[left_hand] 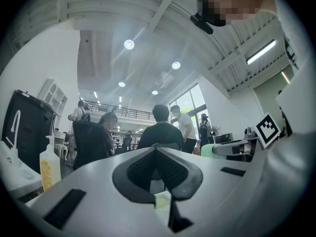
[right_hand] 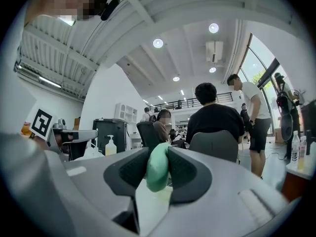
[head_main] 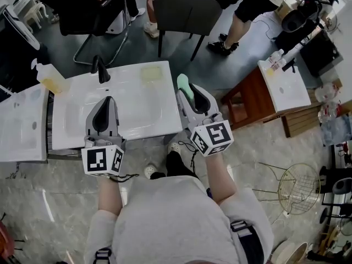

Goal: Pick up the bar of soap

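The bar of soap (head_main: 185, 84) is pale green and stands on edge between the jaws of my right gripper (head_main: 190, 92), which is shut on it, above the right end of the white sink top (head_main: 159, 120). In the right gripper view the soap (right_hand: 158, 167) is pinched between the dark pads (right_hand: 129, 171), with my right gripper (right_hand: 157, 174) pointing level across the room. My left gripper (head_main: 108, 100) hovers over the basin with its jaws together and nothing in them. In its own view my left gripper (left_hand: 157, 153) also shows the pads meeting.
A black faucet (head_main: 100, 69) and a pump bottle of yellow liquid (head_main: 52, 78) stand at the sink's back left. A pale yellow patch (head_main: 150, 73) lies on the counter. Another white basin (head_main: 22, 122) is to the left, a wooden table (head_main: 247, 95) to the right. Chairs and people stand beyond.
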Action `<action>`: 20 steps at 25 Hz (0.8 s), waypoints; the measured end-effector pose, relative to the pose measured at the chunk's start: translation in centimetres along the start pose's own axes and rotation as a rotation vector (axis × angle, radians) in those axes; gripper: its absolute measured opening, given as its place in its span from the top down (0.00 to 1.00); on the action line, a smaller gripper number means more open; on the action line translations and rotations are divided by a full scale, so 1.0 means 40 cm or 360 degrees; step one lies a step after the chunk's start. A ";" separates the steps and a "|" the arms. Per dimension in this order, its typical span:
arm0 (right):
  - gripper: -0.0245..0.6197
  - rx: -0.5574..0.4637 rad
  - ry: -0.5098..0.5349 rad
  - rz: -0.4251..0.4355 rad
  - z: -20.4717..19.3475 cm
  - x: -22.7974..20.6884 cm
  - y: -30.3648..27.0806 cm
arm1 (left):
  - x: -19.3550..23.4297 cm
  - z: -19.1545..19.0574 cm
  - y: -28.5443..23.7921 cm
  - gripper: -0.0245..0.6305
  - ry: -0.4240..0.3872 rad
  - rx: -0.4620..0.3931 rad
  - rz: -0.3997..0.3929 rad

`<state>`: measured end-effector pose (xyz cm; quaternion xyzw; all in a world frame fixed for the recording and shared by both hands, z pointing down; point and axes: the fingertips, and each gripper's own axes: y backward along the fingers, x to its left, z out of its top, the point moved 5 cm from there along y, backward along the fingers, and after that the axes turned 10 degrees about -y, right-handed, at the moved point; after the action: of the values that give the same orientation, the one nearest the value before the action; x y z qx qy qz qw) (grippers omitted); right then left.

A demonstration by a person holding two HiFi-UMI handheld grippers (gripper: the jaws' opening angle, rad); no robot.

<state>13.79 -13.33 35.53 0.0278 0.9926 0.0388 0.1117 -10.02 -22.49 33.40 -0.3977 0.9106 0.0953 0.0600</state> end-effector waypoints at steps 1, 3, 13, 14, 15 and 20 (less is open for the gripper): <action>0.76 -0.0010 0.0000 -0.0004 0.002 0.002 0.003 | 0.003 -0.001 0.003 0.95 0.0002 -0.0004 0.0005; 0.76 -0.0027 0.0008 -0.0011 0.005 0.008 0.007 | 0.009 -0.004 0.009 0.95 0.0005 -0.0010 0.0015; 0.76 -0.0062 0.0037 -0.0010 0.011 0.027 0.013 | 0.015 0.012 0.023 0.95 -0.0006 -0.0032 0.0008; 0.76 -0.0065 0.0036 -0.0010 0.013 0.028 0.014 | 0.015 0.014 0.023 0.95 -0.0008 -0.0032 0.0006; 0.76 -0.0068 0.0035 -0.0009 0.014 0.029 0.014 | 0.016 0.015 0.025 0.95 -0.0009 -0.0032 0.0006; 0.76 -0.0074 0.0030 -0.0011 0.014 0.031 0.019 | 0.017 0.013 0.033 0.95 -0.0001 -0.0040 0.0022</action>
<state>12.74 -12.46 34.77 0.0214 0.9925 0.0616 0.1032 -11.43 -21.99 32.92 -0.3920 0.9120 0.1074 0.0546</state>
